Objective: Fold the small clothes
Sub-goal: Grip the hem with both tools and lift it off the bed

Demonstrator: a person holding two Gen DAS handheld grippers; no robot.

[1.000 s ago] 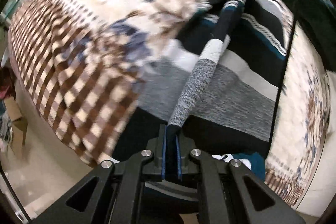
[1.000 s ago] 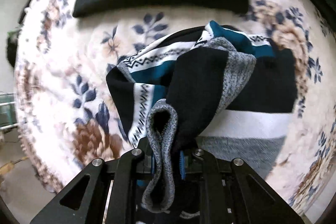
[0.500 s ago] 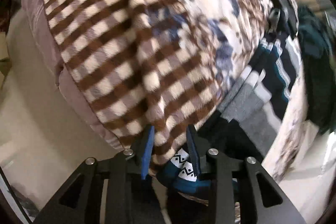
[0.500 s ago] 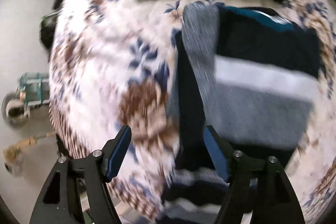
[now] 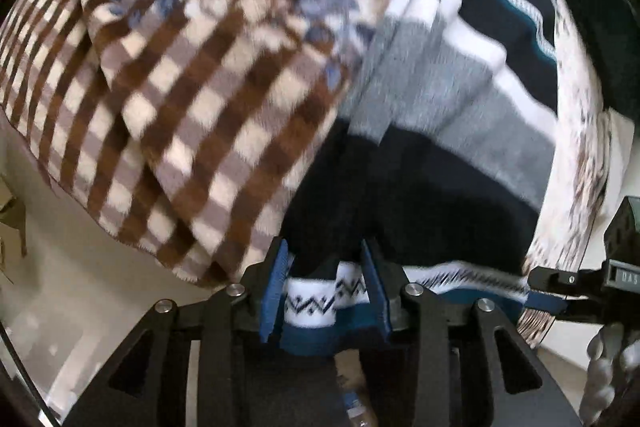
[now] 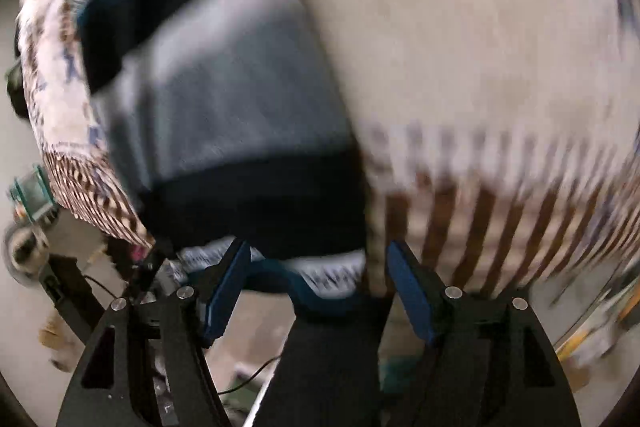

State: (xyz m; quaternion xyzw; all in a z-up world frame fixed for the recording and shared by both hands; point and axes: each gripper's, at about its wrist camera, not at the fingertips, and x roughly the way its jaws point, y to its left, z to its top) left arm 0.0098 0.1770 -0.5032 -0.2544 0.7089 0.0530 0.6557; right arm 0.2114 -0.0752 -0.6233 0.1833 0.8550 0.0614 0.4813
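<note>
A striped knit garment (image 5: pixel 452 115) in black, grey, white and teal lies partly folded on a fleece blanket (image 5: pixel 192 67) with a brown check border. My left gripper (image 5: pixel 326 263) is open; the garment's patterned near hem (image 5: pixel 312 299) hangs off the blanket's edge between its jaws. My right gripper (image 6: pixel 318 267) is open and straddles the same hem (image 6: pixel 324 279) at the garment's (image 6: pixel 224 99) near right end. The right wrist view is blurred by motion. The right gripper's tip also shows in the left wrist view (image 5: pixel 560 287).
The blanket's edge drops to a pale floor (image 5: pixel 80 267) on the near side. A dark teal cloth (image 5: pixel 600 7) lies beyond the garment. A small cart (image 6: pixel 32 195) and cables sit on the floor at the left of the right wrist view.
Both grippers let go of the garment's folded parts, opened, and dropped back to the near hem at the blanket's edge. The garment now lies flatter, folded over itself.
</note>
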